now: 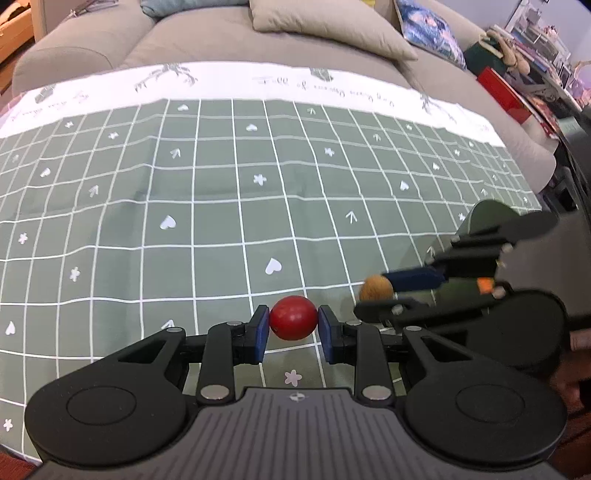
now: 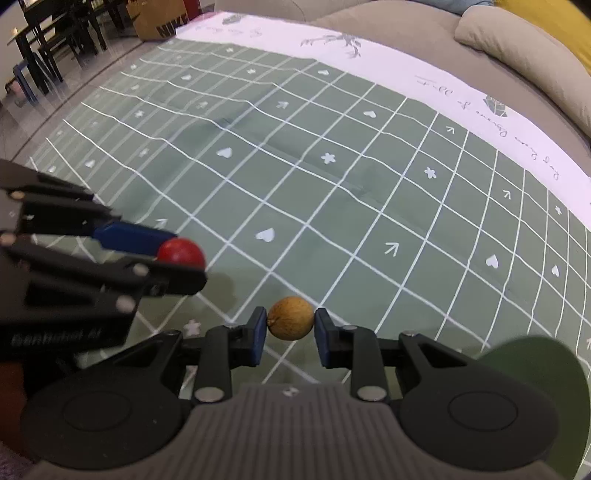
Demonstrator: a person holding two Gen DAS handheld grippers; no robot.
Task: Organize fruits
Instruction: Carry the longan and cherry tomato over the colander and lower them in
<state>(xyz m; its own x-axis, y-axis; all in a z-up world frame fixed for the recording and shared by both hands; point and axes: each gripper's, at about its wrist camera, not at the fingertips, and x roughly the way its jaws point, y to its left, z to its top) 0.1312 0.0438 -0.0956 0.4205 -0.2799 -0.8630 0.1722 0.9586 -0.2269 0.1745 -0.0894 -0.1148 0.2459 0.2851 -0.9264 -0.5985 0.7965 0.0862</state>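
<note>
My left gripper [image 1: 293, 319] is shut on a small round red fruit [image 1: 293, 317] and holds it just above the green checked tablecloth [image 1: 221, 206]. My right gripper [image 2: 290, 324] is shut on a small round brown fruit [image 2: 290, 318], also just above the cloth. In the left wrist view the right gripper [image 1: 373, 295] shows at the right with the brown fruit [image 1: 376, 288] at its tip. In the right wrist view the left gripper [image 2: 181, 264] shows at the left with the red fruit [image 2: 181, 253]. A dark green plate [image 2: 546, 373] lies partly hidden behind the right gripper's body.
A grey sofa [image 1: 221, 40] with cushions [image 1: 325, 26] runs along the far edge of the table. Shelves with clutter [image 1: 535, 74] stand at the right. A dark dining table and chairs [image 2: 48, 40] and a cardboard box [image 2: 159, 18] stand beyond the table's left end.
</note>
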